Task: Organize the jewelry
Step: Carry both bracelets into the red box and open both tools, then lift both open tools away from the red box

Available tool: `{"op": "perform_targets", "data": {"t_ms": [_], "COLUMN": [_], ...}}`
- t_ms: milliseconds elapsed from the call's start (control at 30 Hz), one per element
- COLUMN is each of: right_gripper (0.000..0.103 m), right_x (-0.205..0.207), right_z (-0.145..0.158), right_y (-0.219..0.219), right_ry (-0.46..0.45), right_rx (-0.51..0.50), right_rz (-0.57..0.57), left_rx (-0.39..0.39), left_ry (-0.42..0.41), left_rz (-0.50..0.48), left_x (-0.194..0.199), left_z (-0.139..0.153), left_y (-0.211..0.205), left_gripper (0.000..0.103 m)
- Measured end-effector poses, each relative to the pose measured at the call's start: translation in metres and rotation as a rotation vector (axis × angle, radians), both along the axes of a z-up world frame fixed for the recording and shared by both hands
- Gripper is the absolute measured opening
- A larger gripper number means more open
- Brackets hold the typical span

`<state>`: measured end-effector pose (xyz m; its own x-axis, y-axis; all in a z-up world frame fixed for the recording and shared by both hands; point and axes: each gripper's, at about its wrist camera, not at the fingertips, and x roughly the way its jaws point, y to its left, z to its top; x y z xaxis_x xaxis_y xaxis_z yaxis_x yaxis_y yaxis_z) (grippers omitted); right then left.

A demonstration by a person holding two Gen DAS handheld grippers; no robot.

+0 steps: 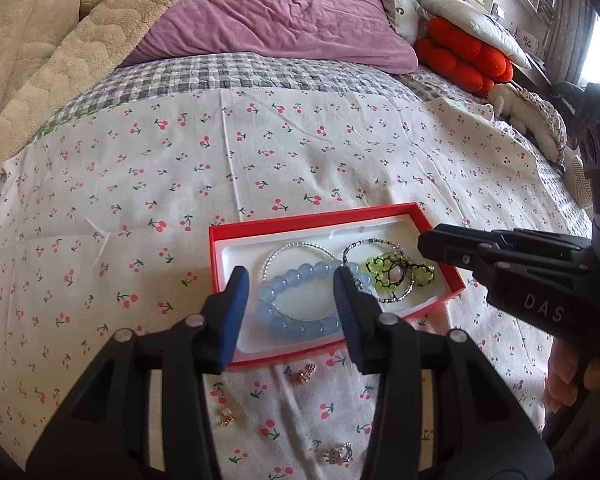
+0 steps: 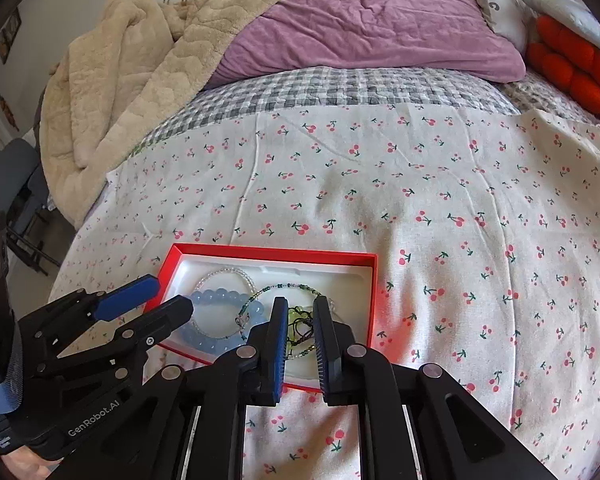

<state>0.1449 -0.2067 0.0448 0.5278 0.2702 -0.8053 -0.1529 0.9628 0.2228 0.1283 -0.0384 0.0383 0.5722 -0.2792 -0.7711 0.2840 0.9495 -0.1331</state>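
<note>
A red box with a white tray [image 1: 236, 246] [image 2: 340, 268] lies on the cherry-print cloth. In it are a blue bead bracelet [image 1: 296, 308] [image 2: 216, 300], a clear bead bracelet [image 1: 296, 248], a dark bead necklace [image 1: 380, 246] [image 2: 296, 288] and a yellow-green flower piece [image 1: 396, 274] [image 2: 298, 314]. My left gripper [image 1: 290, 292] is open above the blue bracelet, holding nothing; it also shows in the right wrist view [image 2: 160, 296]. My right gripper [image 2: 300, 316] is open over the flower piece, jaws a narrow gap apart; it also shows in the left wrist view [image 1: 428, 246]. Three small gold and silver pieces [image 1: 300, 374] [image 1: 226, 416] [image 1: 338, 454] lie on the cloth in front of the box.
Behind the cloth are a grey checked cover [image 1: 204, 76], a purple duvet [image 1: 284, 12], a beige blanket [image 2: 120, 92] and orange cushions [image 1: 464, 60]. A chair [image 2: 16, 184] stands off the bed's left edge.
</note>
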Motion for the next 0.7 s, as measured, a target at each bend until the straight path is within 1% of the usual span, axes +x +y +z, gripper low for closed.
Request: {"op": "perform_targets", "data": {"t_ms": [33,100,167,267,300,333,367,400,433,467,567,700], "right_gripper": [0.014,0.015,0.016,0.022,0.027,0.038,0.049,0.071,0.078,0.078,0.078,0.079], "right_x": [-0.002,-0.005,-0.010,-0.019,-0.022,-0.026,-0.030,-0.035,-0.040,-0.046,-0.058,-0.073], "right_z": [0.002,0.006,0.010,0.014,0.015,0.016,0.016,0.016,0.017,0.018,0.017,0.010], "right_y": [-0.001,-0.004,-0.007,-0.009,-0.009,-0.009,-0.009,-0.009,-0.009,-0.007,-0.003,-0.004], "right_ry": [-0.005,-0.011,-0.016,-0.020,-0.023,-0.026,-0.028,-0.036,-0.053,-0.070,-0.085,-0.076], "right_rx": [0.000,0.005,0.013,0.008,0.007,0.004,-0.001,-0.006,-0.011,-0.022,-0.055,-0.050], "right_rz": [-0.001,0.000,0.004,0.016,0.022,0.029,0.035,0.036,0.036,0.044,0.077,0.084], "left_rx": [-0.001,0.001,0.009,0.032,0.042,0.052,0.061,0.069,0.076,0.083,0.104,0.108], "left_ry": [-0.002,-0.010,-0.022,-0.035,-0.038,-0.039,-0.037,-0.033,-0.029,-0.026,-0.015,0.013], "left_rz": [-0.001,-0.003,-0.003,-0.011,-0.012,-0.012,-0.011,-0.010,-0.009,-0.009,-0.006,-0.005], "left_x": [-0.002,-0.007,-0.014,-0.026,-0.030,-0.034,-0.037,-0.040,-0.043,-0.046,-0.053,-0.063], "left_z": [0.002,0.005,0.008,0.011,0.011,0.011,0.011,0.010,0.009,0.008,0.004,-0.006], "left_y": [0.001,0.003,0.006,0.011,0.013,0.015,0.018,0.021,0.024,0.027,0.036,0.050], "left_gripper": [0.051,0.061,0.069,0.077,0.080,0.081,0.082,0.082,0.082,0.083,0.083,0.084]}}
